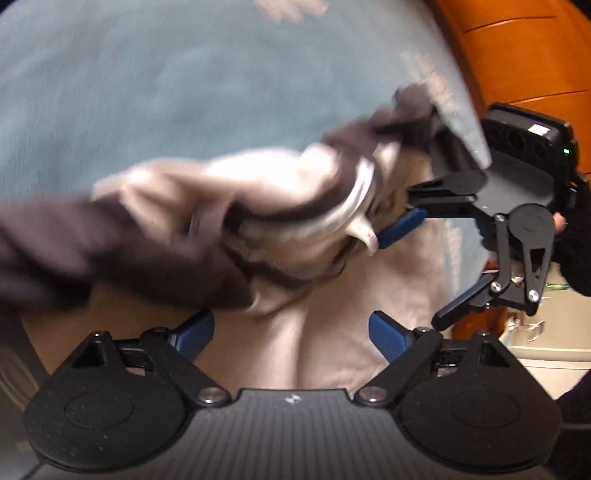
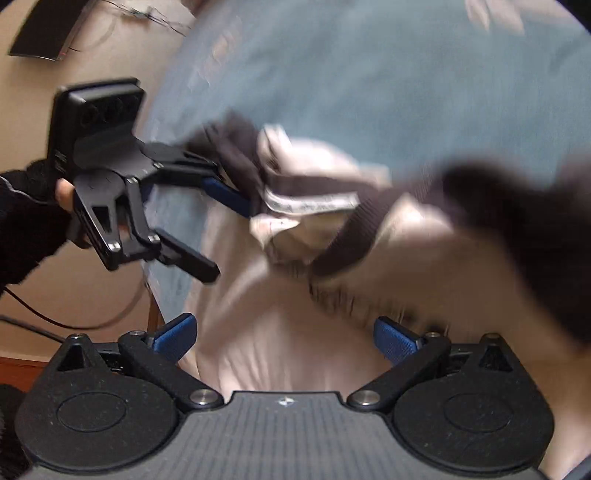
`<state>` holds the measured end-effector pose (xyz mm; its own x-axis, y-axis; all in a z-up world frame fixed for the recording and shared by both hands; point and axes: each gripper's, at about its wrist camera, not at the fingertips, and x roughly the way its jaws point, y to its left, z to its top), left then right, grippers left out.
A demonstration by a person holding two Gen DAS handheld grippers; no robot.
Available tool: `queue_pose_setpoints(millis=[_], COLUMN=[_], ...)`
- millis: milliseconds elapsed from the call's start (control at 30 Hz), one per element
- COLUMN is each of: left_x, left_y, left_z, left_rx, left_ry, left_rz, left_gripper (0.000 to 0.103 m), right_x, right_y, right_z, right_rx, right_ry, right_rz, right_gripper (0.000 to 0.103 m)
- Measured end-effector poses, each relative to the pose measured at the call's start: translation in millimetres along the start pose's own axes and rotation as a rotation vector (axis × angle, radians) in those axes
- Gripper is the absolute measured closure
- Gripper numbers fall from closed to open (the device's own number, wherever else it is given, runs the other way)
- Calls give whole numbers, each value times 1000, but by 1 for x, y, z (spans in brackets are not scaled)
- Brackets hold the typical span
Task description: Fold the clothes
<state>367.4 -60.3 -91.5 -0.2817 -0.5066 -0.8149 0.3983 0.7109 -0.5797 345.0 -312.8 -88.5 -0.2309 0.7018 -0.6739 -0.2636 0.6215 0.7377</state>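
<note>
A beige garment (image 1: 332, 325) with dark brown sleeves and neck trim (image 1: 122, 266) lies bunched on a light blue bed cover (image 1: 166, 92). A white label (image 2: 314, 203) shows at its collar. My left gripper (image 1: 291, 332) is open just above the beige cloth, nothing between its blue pads. My right gripper (image 2: 284, 332) is open too, over the same cloth. Each view shows the other gripper: the right gripper (image 1: 413, 277) and the left gripper (image 2: 231, 243) both stand wide open, one blue pad against the collar folds. Much of the garment is motion-blurred.
Orange wooden furniture (image 1: 517, 55) stands beyond the bed's right edge, with a pale cabinet (image 1: 535, 354) below it. On the other side is a beige floor (image 2: 92, 288) with cables and a dark flat object (image 2: 48, 29). Dark-sleeved hands (image 2: 26, 221) hold the grippers.
</note>
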Motion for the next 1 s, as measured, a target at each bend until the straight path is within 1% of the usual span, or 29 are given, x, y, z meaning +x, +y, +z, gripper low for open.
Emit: queue_pose_setpoints(millis=[33, 100, 167, 267, 400, 500, 533, 633, 667, 700, 733, 767, 833, 900, 967, 1000], left_x=[2, 2, -4, -22, -50, -60, -59, -52, -50, -47, -41, -36, -28, -21, -20, -19], left_y=[-3, -11, -20, -32, -40, -35, -34, -24, -20, -16, -12, -8, -2, 3, 9, 12], left_z=[-7, -14, -16, -6, 15, 31, 37, 51, 54, 58, 61, 62, 63, 60, 54, 54], left_rx=[1, 2, 12, 56, 140, 180, 197, 243, 260, 273, 279, 284, 298, 309, 311, 293], left_ry=[-8, -34, -73, -124, -186, -205, -202, -163, -141, -119, -94, -67, -21, 20, 20, 10], left_rz=[1, 1, 0, 12, 40, 71, 83, 81, 76, 72, 69, 54, 38, 33, 21, 5], left_gripper=[14, 14, 14, 14, 13, 14, 14, 14, 19, 22, 22, 23, 23, 23, 23, 23], right_x=[9, 12, 6, -10, -33, -50, -56, -73, -77, -73, -64, -63, -53, -48, -44, -42], right_y=[-1, 3, 8, 20, 19, 19, 19, 18, 17, 8, -3, -11, -31, -45, -58, -62], right_z=[-12, -28, -34, -29, 9, 37, 47, 75, 85, 96, 109, 116, 128, 131, 132, 132], right_rx=[18, 25, 34, -24, -119, -189, -213, -284, -303, -290, -272, -259, -223, -186, -142, -131], right_ry=[25, 18, 5, -26, -51, -69, -75, -93, -94, -62, -39, -25, 51, 129, 202, 214], right_rz=[-17, -35, -39, -87, -111, -129, -135, -153, -155, -130, -118, -117, -80, -38, 24, 42], right_gripper=[0, 0, 0, 0, 0, 0, 0, 0, 0, 0, 0, 0, 0, 0, 0, 0])
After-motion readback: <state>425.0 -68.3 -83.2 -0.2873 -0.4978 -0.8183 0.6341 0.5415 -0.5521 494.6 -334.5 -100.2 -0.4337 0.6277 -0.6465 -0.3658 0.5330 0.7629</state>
